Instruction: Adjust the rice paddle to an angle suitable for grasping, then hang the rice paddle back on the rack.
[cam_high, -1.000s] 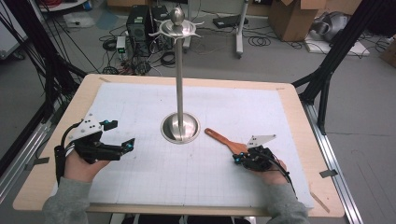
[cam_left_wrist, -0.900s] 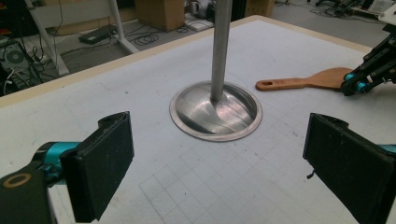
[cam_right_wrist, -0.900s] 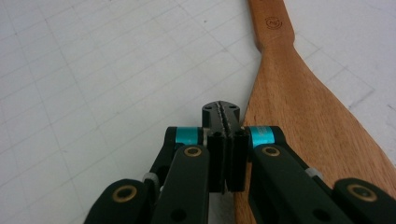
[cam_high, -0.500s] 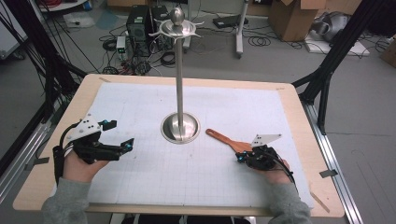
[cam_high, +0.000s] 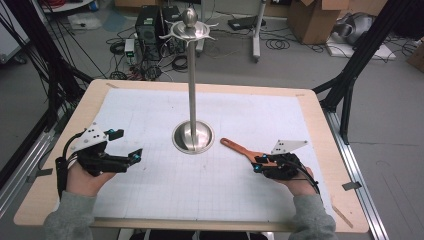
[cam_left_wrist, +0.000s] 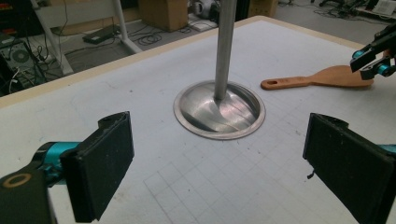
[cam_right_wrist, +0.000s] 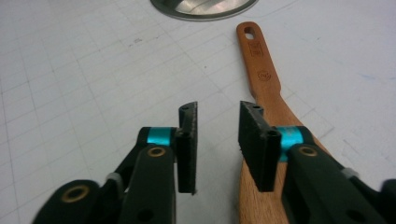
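A tall metal stand (cam_high: 192, 137) with a round base and small hooks at its top rises from the middle of the table. A wooden spatula (cam_high: 239, 148) lies flat to the right of the base, handle toward it. My right gripper (cam_high: 257, 165) hovers low over the spatula's broad end; its jaws are open with a narrow gap and hold nothing. In the right gripper view the spatula (cam_right_wrist: 262, 77) runs under the right pad (cam_right_wrist: 254, 137). My left gripper (cam_high: 134, 157) rests at the table's left, jaws wide open and empty, facing the stand's base (cam_left_wrist: 219, 109).
A white grid mat (cam_high: 215, 190) covers the wooden table (cam_high: 320, 125). Black frame legs, cables, computer cases and cardboard boxes stand on the floor beyond the far edge. In the left gripper view, the right gripper (cam_left_wrist: 373, 58) appears over the spatula (cam_left_wrist: 317, 78).
My right gripper has edged slightly forward and to the right over the spatula's broad end. The left gripper, the stand and the spatula have stayed put.
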